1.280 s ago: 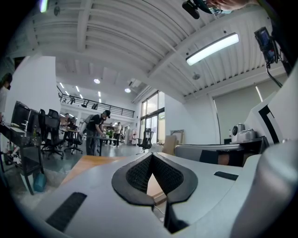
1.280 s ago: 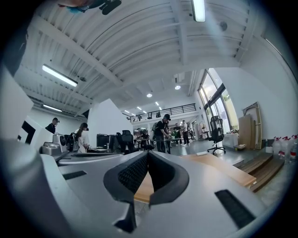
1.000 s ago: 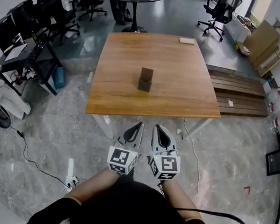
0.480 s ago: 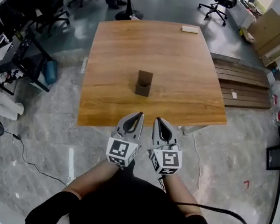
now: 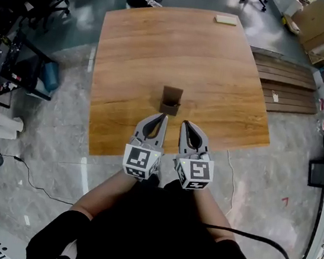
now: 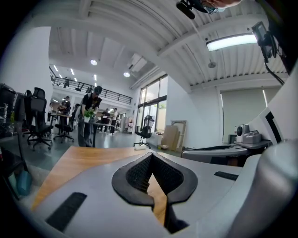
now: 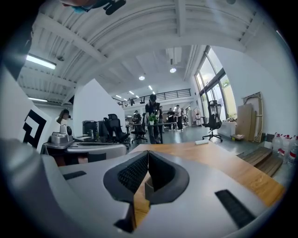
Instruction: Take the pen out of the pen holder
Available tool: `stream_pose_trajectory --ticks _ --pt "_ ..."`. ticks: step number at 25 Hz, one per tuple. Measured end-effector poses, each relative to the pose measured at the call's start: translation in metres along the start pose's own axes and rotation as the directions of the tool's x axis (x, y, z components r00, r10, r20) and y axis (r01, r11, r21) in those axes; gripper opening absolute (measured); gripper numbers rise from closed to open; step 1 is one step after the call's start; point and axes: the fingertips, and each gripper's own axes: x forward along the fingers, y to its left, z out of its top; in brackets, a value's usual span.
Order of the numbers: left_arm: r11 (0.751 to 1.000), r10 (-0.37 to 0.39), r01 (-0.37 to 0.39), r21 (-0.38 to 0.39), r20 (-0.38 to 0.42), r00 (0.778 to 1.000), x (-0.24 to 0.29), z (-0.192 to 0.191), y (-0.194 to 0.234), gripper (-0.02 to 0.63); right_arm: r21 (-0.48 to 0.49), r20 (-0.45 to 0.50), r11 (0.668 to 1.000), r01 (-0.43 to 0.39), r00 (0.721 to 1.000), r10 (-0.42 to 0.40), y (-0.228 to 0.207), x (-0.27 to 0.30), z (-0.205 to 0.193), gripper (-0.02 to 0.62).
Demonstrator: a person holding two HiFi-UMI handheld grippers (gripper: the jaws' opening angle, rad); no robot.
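A dark brown square pen holder (image 5: 170,99) stands upright near the middle of the wooden table (image 5: 137,50); I cannot make out a pen in it. My left gripper (image 5: 163,116) and right gripper (image 5: 184,124) are side by side over the table's near edge, just short of the holder, both shut and empty. In the left gripper view the left gripper (image 6: 151,155) has its jaws meeting at the tip, with table wood behind. In the right gripper view the right gripper (image 7: 148,152) is likewise shut, and a dark boxy shape (image 7: 148,188) shows through the hollow between its jaws.
A small white object (image 5: 225,20) lies at the table's far edge. Wooden planks (image 5: 286,98) and cardboard (image 5: 320,22) lie on the floor at the right. Office chairs and a desk (image 5: 12,45) stand at the left. A cable (image 5: 40,184) runs over the floor.
The table and pen holder have come closer in the head view. Both grippers moved forward from over the floor to over the table's near edge, staying shut.
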Motion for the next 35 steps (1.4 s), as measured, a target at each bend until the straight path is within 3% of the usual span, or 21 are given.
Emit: stream_pose_trajectory --ticks 14,25,35 --pt "0.999 0.02 -0.024 -0.026 -0.13 0.991 0.06 -0.053 0.038 0.0 0.033 -0.164 0.998 -0.05 0.985 0.055 -0.031 0.078 -0.053 0.015" --pt "0.997 0.03 -0.044 -0.059 -0.228 0.973 0.1 -0.106 0.058 0.0 0.092 -0.356 0.989 -0.116 0.924 0.141 -0.041 0.123 -0.129 0.018" --pt "0.993 0.044 -0.073 -0.095 -0.281 0.959 0.118 -0.138 0.073 0.0 0.082 -0.391 0.99 -0.114 0.91 0.137 -0.05 0.148 -0.152 0.023"
